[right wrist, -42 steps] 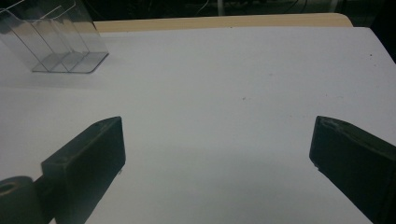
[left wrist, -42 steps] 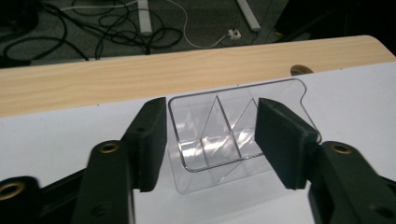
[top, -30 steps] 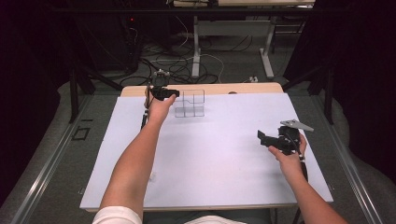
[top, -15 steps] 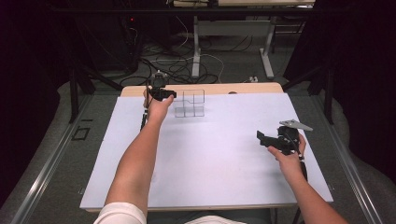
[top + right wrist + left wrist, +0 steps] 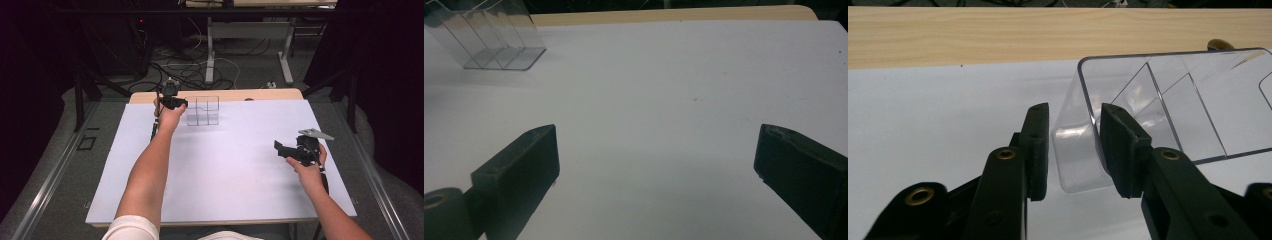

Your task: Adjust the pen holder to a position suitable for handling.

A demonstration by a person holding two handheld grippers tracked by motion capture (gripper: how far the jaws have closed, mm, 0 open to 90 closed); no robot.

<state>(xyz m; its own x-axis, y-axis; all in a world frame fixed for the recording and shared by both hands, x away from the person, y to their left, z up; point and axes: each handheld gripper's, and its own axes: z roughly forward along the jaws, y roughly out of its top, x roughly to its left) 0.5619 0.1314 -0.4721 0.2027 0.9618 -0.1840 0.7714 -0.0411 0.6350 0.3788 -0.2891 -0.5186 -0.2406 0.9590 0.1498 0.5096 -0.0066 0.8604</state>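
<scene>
The left gripper (image 5: 1073, 145) has its jaws straddling the near left wall of a clear box (image 5: 1168, 110): one jaw stands outside the wall, the other inside the first compartment. A gap shows between the outer jaw and the wall, and the inner jaw sits close against the plastic; whether it presses the wall I cannot tell. The jaws are not clamped. Beyond them the box runs off to the right, its thin dividers splitting it into compartments, and it rests on the white sheet (image 5: 923, 110) that covers the desk (image 5: 998, 35). Past the box lies the bare wooden strip at the desk's far edge.

In the high view the left gripper (image 5: 179, 103) sits at the box's (image 5: 202, 111) left side, near the far edge of the sheet (image 5: 225, 170), with the forearm stretched out behind it.

The right gripper (image 5: 656, 165) holds its jaws wide apart over bare sheet (image 5: 684, 75), gripping nothing. Far ahead and to the left of those jaws stands the box (image 5: 489, 35). In the high view the right gripper (image 5: 280, 148) hovers well apart from the box, toward the near right of the desk (image 5: 260, 95).
</scene>
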